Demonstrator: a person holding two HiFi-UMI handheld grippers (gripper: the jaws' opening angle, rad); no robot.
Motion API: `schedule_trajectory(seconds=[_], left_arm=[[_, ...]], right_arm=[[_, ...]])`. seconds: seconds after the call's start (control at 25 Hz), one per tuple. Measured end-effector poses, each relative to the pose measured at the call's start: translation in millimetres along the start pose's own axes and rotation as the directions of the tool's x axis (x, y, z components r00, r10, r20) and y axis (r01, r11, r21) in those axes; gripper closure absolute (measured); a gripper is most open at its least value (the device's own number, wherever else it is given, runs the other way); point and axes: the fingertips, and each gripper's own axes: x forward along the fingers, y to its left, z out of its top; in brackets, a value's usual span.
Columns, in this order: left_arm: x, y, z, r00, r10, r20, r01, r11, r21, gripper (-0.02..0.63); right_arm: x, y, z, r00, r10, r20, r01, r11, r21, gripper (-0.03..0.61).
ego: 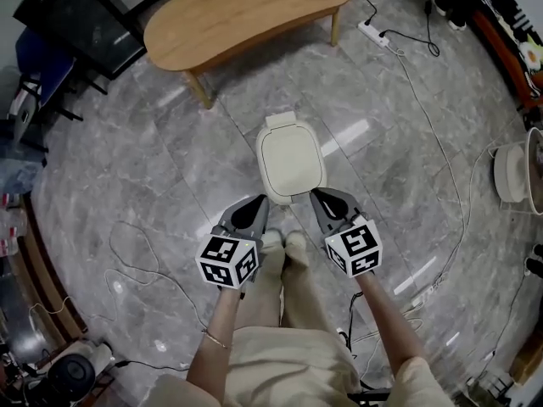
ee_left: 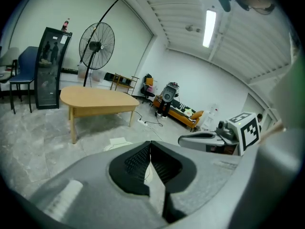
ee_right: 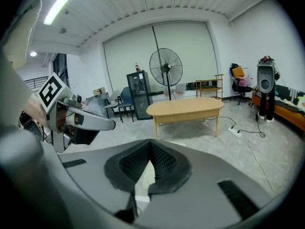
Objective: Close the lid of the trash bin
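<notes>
Well, the trash bin point(ego: 291, 164) stands on the grey floor point(ego: 127, 168) just ahead of my feet, and its pale lid point(ego: 292, 153) lies flat over the body, so I judge the closing done, with nothing left but to draw my hands away. My left claw point(ego: 261, 202) and my right claw point(ego: 316, 195) hang side by side over the bin's near edge, clear of it, each clenched tip to tip with nothing between the pads. Beyond the bin, well apart, stands a wooden table point(ego: 246, 11).
</notes>
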Motion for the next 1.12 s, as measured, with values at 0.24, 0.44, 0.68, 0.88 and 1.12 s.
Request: schedule_trajectory(seconds=[0.24,0.44,0.68,0.88,1.12], left_arm=[[-30,-11,33,0.998,0.004,0.067,-0.007,0.999,0.042,0.591],[-50,-20,60,0.992,0.003,0.125,-0.013,0.997,0.080,0.591],[-71,-34,98,0.980,-0.018,0.200,-0.009,0.991,0.134,0.591],[-88,-43,122,0.971,-0.032,0.237,-0.011,0.984,0.178,0.591],[-105,-43,146,0.956,-0.020,0.294,-0.040,0.980,0.197,0.591]], right_arm=[[-27,2,35,0.996,-0.031,0.080,0.028,0.999,0.044,0.574],[-48,5,63,0.990,-0.028,0.139,0.022,0.999,0.047,0.574],[-72,5,106,0.973,-0.036,0.228,0.028,0.999,0.040,0.574],[-91,7,137,0.956,-0.037,0.291,0.027,0.999,0.038,0.574],[-106,8,162,0.938,-0.028,0.346,0.015,0.999,0.039,0.574]])
